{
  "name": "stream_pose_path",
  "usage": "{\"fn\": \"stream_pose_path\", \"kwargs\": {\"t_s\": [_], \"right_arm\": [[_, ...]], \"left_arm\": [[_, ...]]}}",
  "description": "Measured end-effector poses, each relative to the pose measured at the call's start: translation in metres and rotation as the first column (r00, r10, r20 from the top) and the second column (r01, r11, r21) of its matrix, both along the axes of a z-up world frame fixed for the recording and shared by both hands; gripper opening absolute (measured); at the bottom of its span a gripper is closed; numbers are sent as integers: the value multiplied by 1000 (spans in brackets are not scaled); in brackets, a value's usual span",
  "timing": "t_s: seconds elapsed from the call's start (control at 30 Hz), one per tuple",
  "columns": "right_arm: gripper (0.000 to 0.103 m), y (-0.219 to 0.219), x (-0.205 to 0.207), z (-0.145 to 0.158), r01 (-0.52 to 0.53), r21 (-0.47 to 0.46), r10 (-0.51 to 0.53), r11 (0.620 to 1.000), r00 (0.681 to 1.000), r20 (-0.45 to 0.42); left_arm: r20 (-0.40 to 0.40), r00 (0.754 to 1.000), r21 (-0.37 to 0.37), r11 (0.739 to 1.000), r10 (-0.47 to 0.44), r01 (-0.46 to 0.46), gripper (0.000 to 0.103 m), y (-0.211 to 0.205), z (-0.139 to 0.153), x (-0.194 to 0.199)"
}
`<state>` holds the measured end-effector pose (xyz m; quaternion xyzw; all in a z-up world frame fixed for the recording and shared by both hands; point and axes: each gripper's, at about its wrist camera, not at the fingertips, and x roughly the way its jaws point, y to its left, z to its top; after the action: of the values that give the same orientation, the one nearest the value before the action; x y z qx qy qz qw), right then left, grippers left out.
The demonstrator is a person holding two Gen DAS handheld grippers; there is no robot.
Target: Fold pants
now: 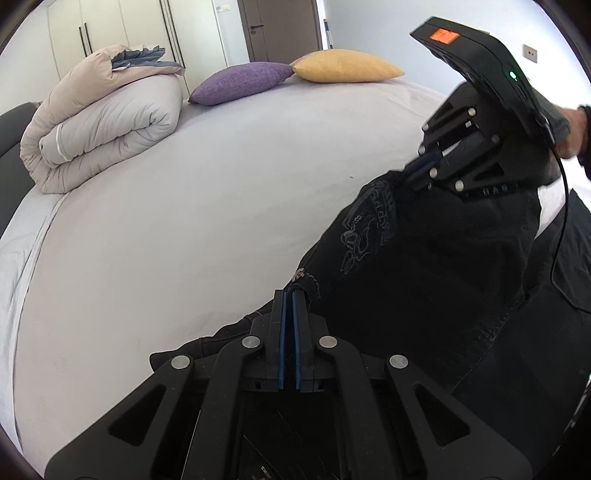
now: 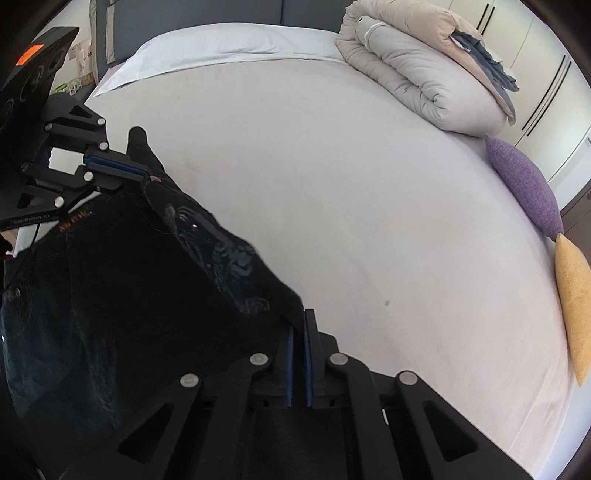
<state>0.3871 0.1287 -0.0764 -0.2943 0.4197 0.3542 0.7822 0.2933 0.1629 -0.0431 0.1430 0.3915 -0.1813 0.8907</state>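
Black pants (image 1: 424, 266) hang stretched above the bed (image 1: 166, 221) (embroidered side up), the left gripper (image 1: 290, 295) and the right gripper (image 2: 300, 317) each with jaws clamped tight on an edge.

Pale-sheeted bed (image 1: 166, 221) before white wardrobes (image 1: 122, 26) and brown door (image 1: 280, 29).

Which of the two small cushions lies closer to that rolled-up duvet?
The purple cushion; it lies between the duvet and the yellow cushion.
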Motion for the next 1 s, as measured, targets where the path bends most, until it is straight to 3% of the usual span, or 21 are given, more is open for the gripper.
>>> {"fn": "stream_pose_path", "kwargs": {"t_s": [0.27,0.33,0.43,0.53,0.6,0.8,0.9,1.0], "right_arm": [[5,26,-69,-2,-44,44,43,998,999,20],[5,24,-89,2,-25,30,23,999,997,72],[5,23,-133,3,-80,-50,87,996,983,162],[5,24,-181,-6,-132,-208,187,969,944,274],[5,26,-213,-20,-163,-354,291,921,891,348],[5,30,-295,-59,-226,-575,506,786,770,388],[5,34,-315,-64,-244,-584,530,774,756,385],[5,35,-320,-59,-252,-536,496,805,782,377]], "left_arm": [[-22,1000,-33,999,16,-17,2,8,5,-39],[-26,1000,-29,999,15,-16,2,10,6,-55],[-29,1000,-19,1000,6,-7,1,11,6,-82],[-30,1000,5,1000,-4,4,1,9,4,-116],[-39,999,4,1000,-11,11,1,9,0,-141],[-76,997,36,999,-35,38,0,2,-13,-217],[-100,995,25,999,-18,21,0,5,-22,-244],[-75,997,-29,999,13,-15,0,10,-23,-270]]}}
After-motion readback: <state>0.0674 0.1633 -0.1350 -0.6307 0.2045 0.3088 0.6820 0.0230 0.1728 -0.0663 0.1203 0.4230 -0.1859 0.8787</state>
